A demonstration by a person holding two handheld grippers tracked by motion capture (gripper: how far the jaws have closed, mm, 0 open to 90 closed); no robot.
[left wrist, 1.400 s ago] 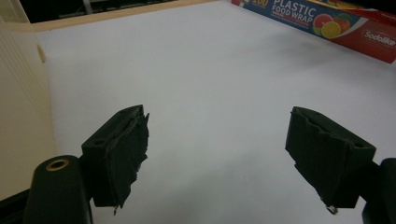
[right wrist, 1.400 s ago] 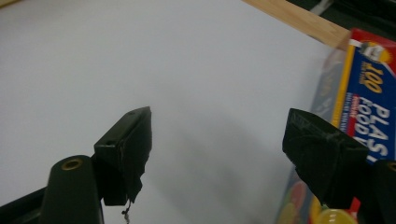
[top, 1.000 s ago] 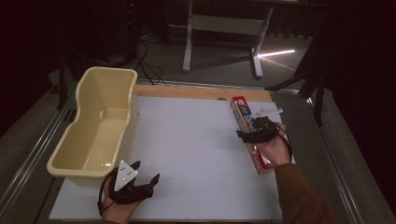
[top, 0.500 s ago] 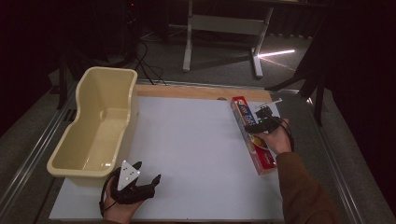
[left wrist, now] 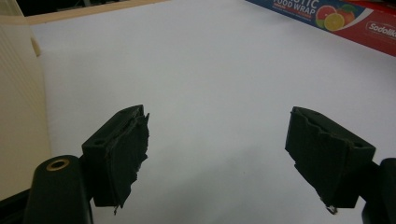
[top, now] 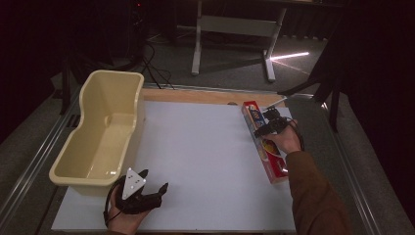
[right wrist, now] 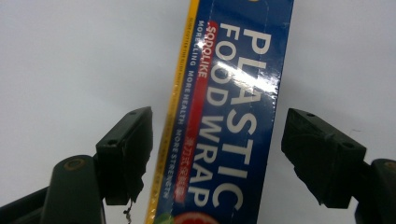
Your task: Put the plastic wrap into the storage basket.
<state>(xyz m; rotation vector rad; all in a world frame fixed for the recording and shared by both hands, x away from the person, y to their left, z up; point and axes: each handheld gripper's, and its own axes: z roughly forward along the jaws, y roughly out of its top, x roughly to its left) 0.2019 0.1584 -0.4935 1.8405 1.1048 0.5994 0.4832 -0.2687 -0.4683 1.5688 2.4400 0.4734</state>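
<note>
Right tool (top: 260,128) over food-wrap box (top: 272,159), jaws apart.

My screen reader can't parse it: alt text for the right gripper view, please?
The right gripper hangs open over a blue plastic food wrap box lying on the white table, one black jaw on each side of the box, neither touching it.

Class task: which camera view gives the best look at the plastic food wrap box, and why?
The right gripper view: the food wrap box lies close between the open jaws, its lettering readable. The high view shows the whole box small, along the table's right edge. The left gripper view catches part of it at the top.
</note>
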